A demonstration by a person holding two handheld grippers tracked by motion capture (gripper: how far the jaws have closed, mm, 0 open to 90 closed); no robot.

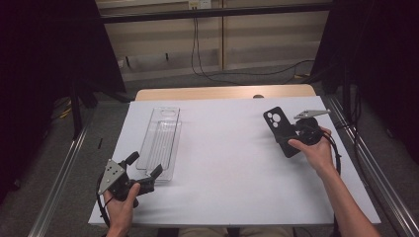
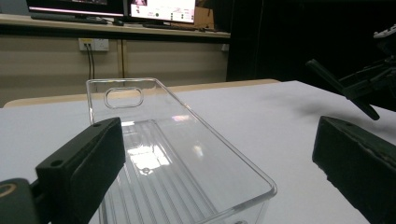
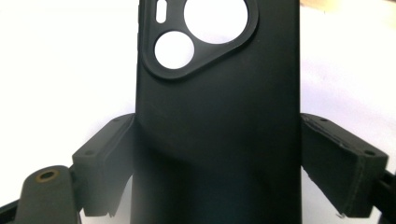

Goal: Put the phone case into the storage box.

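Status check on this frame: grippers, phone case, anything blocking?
Right gripper clamped on black silicone phone case. Left gripper open at clear plastic tray. White table between them bare.

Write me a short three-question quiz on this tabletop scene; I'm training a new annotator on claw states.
1. True or false: the right claw is clamped across the black phone case.
2. Which thing lies between the open jaws of the left claw? A) a cardboard box B) the clear plastic tray C) a metal bowl
3. Fill in: the phone case has round camera cutouts near its ____ end, seen from the right gripper view.

Key
1. True; a jaw presses on each side edge of the case.
2. B; the jaws stand on either side of the tray's near end, apart from it.
3. Top, the end away from the jaws.
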